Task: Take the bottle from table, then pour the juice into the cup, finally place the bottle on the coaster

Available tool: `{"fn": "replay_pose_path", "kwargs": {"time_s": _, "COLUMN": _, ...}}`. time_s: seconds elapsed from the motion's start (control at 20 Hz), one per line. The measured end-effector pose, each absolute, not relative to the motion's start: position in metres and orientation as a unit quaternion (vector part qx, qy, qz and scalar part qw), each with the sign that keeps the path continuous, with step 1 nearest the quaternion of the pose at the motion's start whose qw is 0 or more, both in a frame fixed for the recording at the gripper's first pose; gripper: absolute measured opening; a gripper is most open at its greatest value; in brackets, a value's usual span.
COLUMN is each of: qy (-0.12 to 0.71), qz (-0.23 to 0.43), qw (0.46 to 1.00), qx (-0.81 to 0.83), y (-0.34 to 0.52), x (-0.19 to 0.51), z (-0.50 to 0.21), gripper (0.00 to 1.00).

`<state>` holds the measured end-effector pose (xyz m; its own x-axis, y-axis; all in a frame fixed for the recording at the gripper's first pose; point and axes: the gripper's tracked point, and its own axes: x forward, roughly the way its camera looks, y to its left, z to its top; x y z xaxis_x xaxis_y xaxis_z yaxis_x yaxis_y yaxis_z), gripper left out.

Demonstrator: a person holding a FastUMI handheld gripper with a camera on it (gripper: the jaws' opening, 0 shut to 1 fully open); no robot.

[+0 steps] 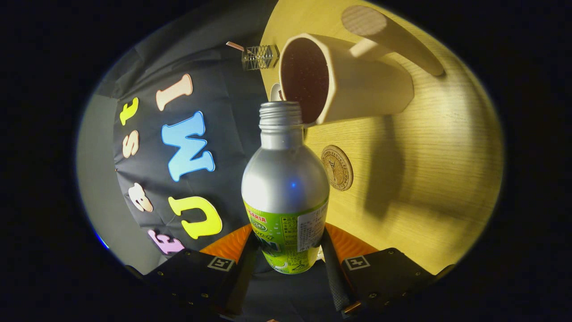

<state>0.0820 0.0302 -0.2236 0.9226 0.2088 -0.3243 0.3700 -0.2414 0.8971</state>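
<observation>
The pale wooden table (429,179) lies tipped on its side in the gripper view. On it stands a beige faceted cup with a wooden handle (357,85), its dark mouth just beyond the silver metal bottle with a green label (286,188). A round cork coaster (337,167) sits on the table beside the cup. The gripper (286,264) is clamped on the bottle's labelled body, a finger on each side.
</observation>
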Motion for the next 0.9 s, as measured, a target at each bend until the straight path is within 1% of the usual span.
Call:
{"fn": "replay_pose_path", "kwargs": {"time_s": 0.35, "qy": 0.185, "qz": -0.072, "qw": 0.561, "qx": 0.804, "y": 0.032, "x": 0.084, "z": -0.221, "gripper": 0.74}}
{"fn": "replay_pose_path", "kwargs": {"time_s": 0.65, "qy": 0.183, "qz": -0.071, "qw": 0.552, "qx": 0.811, "y": 0.028, "x": 0.087, "z": -0.214, "gripper": 0.74}}
{"fn": "replay_pose_path", "kwargs": {"time_s": 0.9, "qy": 0.173, "qz": -0.076, "qw": 0.534, "qx": 0.824, "y": 0.023, "x": 0.091, "z": -0.206, "gripper": 0.74}}
